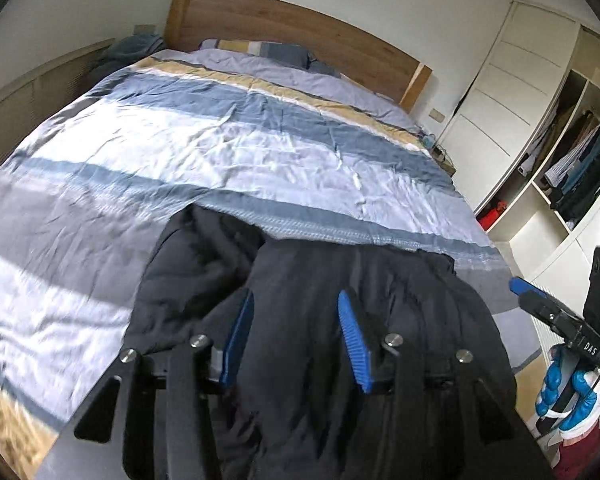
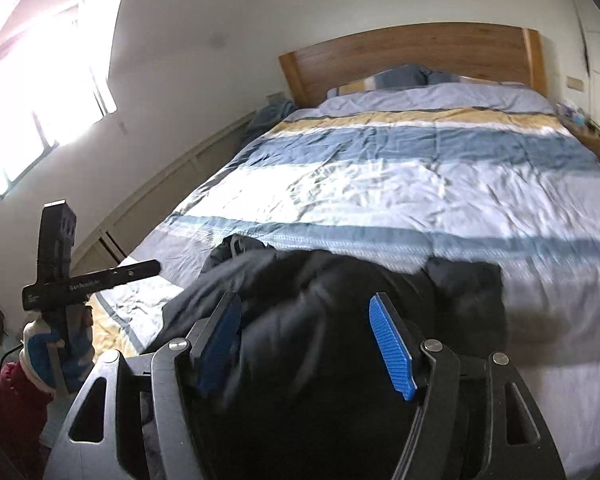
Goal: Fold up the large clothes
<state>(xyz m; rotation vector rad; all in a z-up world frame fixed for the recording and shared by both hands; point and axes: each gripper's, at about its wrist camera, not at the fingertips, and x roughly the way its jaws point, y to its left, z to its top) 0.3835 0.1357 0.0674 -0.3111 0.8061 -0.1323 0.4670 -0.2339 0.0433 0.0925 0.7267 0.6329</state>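
A large black padded jacket (image 1: 300, 304) lies bunched at the foot of the bed; it also shows in the right wrist view (image 2: 340, 300). My left gripper (image 1: 296, 312) is open above it, blue pads (image 1: 350, 336) spread apart with jacket fabric showing between them. My right gripper (image 2: 306, 320) is open over the jacket too, blue pads (image 2: 392, 352) wide apart. The right gripper also shows at the right edge of the left wrist view (image 1: 518, 286). The left gripper appears at the left of the right wrist view (image 2: 156, 267), held by a blue-gloved hand.
The bed has a striped blue, white and yellow duvet (image 1: 228, 140) and a wooden headboard (image 1: 300, 36). Pillows (image 2: 400, 78) lie at the head. An open wardrobe with hanging clothes (image 1: 580, 164) stands right. A bright window (image 2: 28, 92) is on the left wall.
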